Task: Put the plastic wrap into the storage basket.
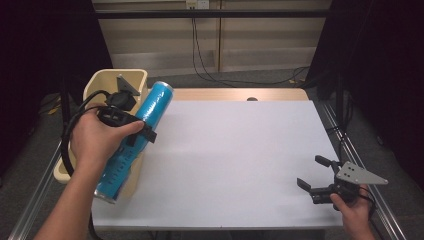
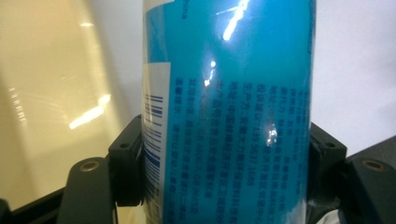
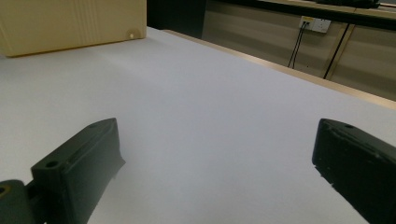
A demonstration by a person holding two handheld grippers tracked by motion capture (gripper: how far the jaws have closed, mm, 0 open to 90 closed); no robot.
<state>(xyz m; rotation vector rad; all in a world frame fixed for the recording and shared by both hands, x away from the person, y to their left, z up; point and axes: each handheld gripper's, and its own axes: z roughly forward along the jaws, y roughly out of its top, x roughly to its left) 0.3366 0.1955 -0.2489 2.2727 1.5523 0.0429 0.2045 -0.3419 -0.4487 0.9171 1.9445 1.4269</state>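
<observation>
A tall blue cylindrical can (image 1: pixel 135 140) with a glossy printed wrap sits clamped between the jaws of your left gripper (image 1: pixel 131 124), held across its body roughly at mid-length. It is tilted, its top end leaning away from you and to the right of that gripper, its bottom end nearer you, over the near corner of the cream bin (image 1: pixel 100 82) that stands just behind and below the gripper. In the left gripper view the can (image 2: pixel 229 107) stands between the two black pads, which press on its opposite sides, with a barcode panel by the left pad.

Judging by its shiny, smooth skin, expect it to be slippery and likely to swivel in a two-point hold. It looks stiff but thin-walled, so a hard squeeze could dent it; its weight cannot be told. The middle of the body, where you have it, seems the best place.

Your right gripper (image 1: pixel 316 176) rests well apart at the near right of the white table (image 1: pixel 240 150), jaws spread wide and holding nothing.
</observation>
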